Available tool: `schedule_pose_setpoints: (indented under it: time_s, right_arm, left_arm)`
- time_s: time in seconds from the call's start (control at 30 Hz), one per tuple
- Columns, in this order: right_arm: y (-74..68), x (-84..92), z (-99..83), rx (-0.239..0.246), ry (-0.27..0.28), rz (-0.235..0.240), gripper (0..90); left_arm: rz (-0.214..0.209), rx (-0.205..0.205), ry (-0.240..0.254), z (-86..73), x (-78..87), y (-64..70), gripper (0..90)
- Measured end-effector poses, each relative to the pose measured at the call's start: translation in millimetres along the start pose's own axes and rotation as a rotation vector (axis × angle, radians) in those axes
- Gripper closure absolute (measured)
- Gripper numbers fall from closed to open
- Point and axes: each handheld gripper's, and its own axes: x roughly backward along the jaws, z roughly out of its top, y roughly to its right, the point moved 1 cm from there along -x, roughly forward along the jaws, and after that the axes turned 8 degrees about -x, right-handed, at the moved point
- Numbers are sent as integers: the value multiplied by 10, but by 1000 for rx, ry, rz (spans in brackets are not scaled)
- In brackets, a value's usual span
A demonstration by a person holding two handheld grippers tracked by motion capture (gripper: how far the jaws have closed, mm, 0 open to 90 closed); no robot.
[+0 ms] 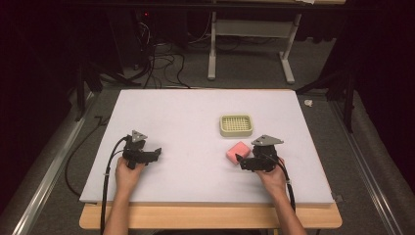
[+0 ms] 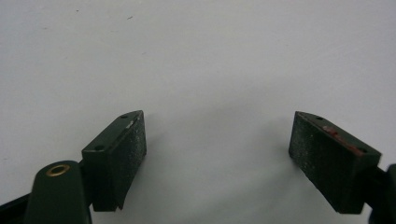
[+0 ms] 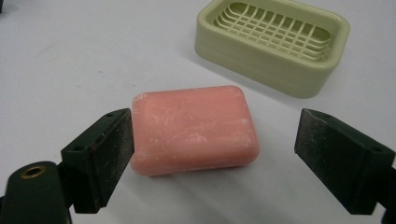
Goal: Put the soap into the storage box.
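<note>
Pink soap bar (image 3: 194, 129) lay flat on white table (image 1: 186, 122), between spread jaws of right gripper (image 3: 212, 154); one jaw at bar's edge, contact unclear, other well apart. Green soap dish (image 3: 275, 42) stood just beyond bar. Left gripper (image 2: 217, 154) was well apart at table's left, jaws wide, nothing between. Right hand (image 1: 271, 178) gripped from behind, forearm cut off at bottom edge.

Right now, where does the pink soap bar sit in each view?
High view: pink soap bar right of centre, just left of the right claw.
Right gripper view: centre, between open jaws.
Left gripper view: bare white mat.
Shared landmark: green soap dish behind the bar.
</note>
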Motion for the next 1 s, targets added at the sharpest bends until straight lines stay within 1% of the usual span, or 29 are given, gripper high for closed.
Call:
schedule_pose_setpoints:
  time_s: [0.2, 0.3, 0.6, 0.77, 0.93, 1.0]
  right_arm:
    - [-24, -44, 21, 9, -1, 13, 124]
    - [-32, -70, 18, 5, -11, 15, 124]
    - [-54, -130, 29, 5, -13, 29, 124]
    - [-57, -180, 32, 0, -31, 39, 123]
    - [-72, -214, 48, 7, -43, 35, 123]
    - [-76, -253, 45, 12, -51, 34, 123]
  left_arm:
    - [0, 0, 0, 0, 0, 0, 194]
    - [0, 0, 0, 0, 0, 0, 194]
    - [0, 1, 0, 0, 0, 0, 194]
    - [0, 0, 0, 0, 0, 0, 194]
    - [0, 1, 0, 0, 0, 0, 194]
    - [0, 1, 0, 0, 0, 0, 194]
